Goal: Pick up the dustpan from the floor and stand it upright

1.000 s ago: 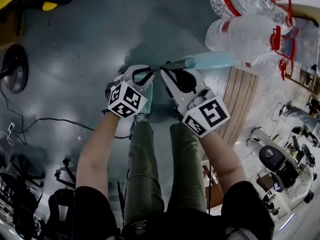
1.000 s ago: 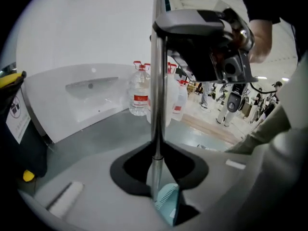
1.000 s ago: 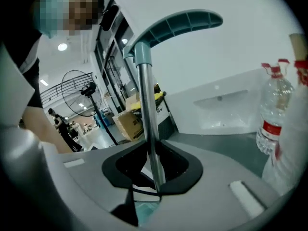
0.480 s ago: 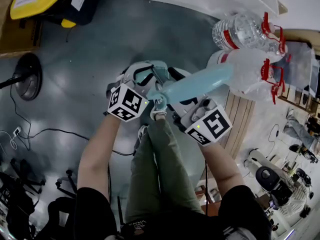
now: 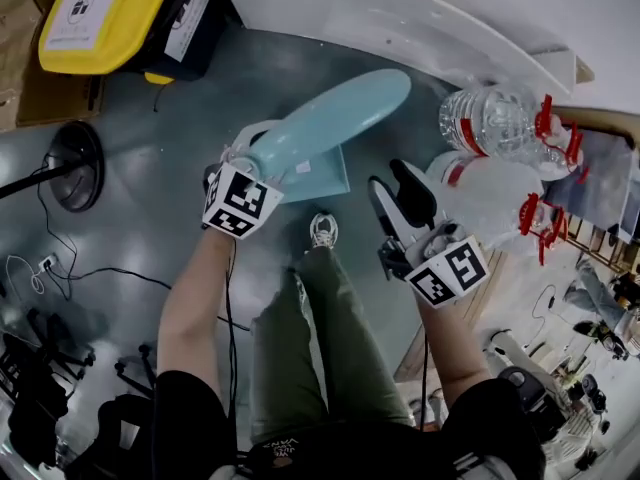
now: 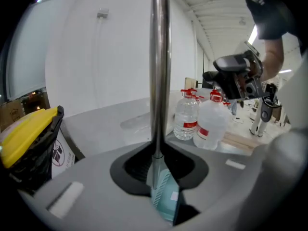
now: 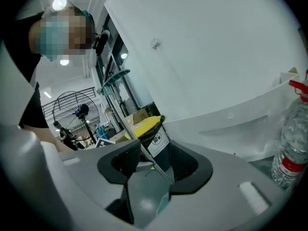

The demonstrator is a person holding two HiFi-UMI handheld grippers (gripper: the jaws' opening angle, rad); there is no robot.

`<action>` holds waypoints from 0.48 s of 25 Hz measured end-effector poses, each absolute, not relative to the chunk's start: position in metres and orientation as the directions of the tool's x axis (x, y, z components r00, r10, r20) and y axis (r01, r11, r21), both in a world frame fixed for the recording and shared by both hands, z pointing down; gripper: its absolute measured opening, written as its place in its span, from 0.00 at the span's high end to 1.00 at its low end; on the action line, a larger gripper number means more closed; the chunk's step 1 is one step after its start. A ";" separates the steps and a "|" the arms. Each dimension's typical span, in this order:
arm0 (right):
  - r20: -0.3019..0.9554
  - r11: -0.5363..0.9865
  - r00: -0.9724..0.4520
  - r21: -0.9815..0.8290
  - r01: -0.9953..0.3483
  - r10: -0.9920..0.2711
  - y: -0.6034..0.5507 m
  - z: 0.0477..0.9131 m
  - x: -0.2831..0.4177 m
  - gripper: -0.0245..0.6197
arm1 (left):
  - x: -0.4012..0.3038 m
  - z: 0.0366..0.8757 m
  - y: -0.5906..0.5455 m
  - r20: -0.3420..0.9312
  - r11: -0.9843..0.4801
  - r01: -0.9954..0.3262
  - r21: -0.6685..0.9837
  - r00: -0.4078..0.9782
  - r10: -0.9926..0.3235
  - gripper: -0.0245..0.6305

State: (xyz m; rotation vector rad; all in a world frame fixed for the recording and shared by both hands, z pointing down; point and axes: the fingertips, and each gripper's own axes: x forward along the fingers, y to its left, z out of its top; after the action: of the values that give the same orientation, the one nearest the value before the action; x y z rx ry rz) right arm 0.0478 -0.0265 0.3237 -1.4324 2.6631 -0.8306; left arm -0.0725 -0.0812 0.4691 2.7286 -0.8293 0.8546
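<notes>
Your left tool (image 5: 255, 150) clamps the dustpan (image 5: 330, 118) by its metal pole (image 6: 160, 57); your right tool (image 5: 392, 181) gapes empty beside the water bottles (image 5: 490, 118).

From where I stand, the grey floor (image 5: 150, 118) between the yellow-lidded bin (image 5: 110, 8) and the dustpan (image 5: 330, 118) lies open, and a bare strip runs along the foot of the white wall (image 5: 420, 8) where a gripper could pass. On the right the way is blocked by the water bottles (image 5: 485, 118) crowded against that wall, with the right gripper (image 5: 390, 178) just beside them, its jaws apart and nothing between. On the left the fan base (image 5: 70, 153) and loose cables (image 5: 80, 268) clutter the floor, and the person's shoe (image 5: 322, 230) stands just beside the dustpan.
</notes>
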 end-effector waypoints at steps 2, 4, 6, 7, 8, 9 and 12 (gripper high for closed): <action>0.256 0.427 -0.573 -0.452 -0.783 -0.779 -0.040 0.327 0.051 0.71 | -0.081 0.471 -0.102 0.574 -0.829 -0.559 -0.023 0.672 -0.468 0.76; 0.273 0.407 -0.557 -0.450 -0.795 -0.785 -0.052 0.331 0.052 0.71 | -0.089 0.474 -0.123 0.576 -0.828 -0.559 -0.041 0.664 -0.476 0.76; 0.286 0.378 -0.535 -0.456 -0.806 -0.795 -0.064 0.338 0.049 0.71 | -0.098 0.479 -0.145 0.581 -0.833 -0.551 -0.056 0.660 -0.476 0.76; 0.293 0.361 -0.524 -0.462 -0.810 -0.800 -0.069 0.341 0.047 0.71 | -0.103 0.481 -0.155 0.585 -0.835 -0.547 -0.059 0.659 -0.473 0.76; 0.300 0.344 -0.512 -0.467 -0.814 -0.805 -0.074 0.345 0.044 0.71 | -0.108 0.485 -0.165 0.588 -0.837 -0.544 -0.059 0.658 -0.470 0.76; 0.306 0.329 -0.500 -0.470 -0.819 -0.810 -0.078 0.348 0.040 0.71 | -0.114 0.488 -0.174 0.591 -0.838 -0.543 -0.057 0.658 -0.467 0.76; 0.319 0.271 -0.451 -0.475 -0.837 -0.834 -0.092 0.355 0.031 0.71 | -0.127 0.501 -0.201 0.594 -0.848 -0.528 -0.044 0.669 -0.447 0.76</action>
State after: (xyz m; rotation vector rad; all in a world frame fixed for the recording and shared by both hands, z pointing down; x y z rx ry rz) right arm 0.0306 -0.0920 0.3552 -1.6498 2.5094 -0.9439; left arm -0.1273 -0.2012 0.5009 2.7476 -0.8077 0.9249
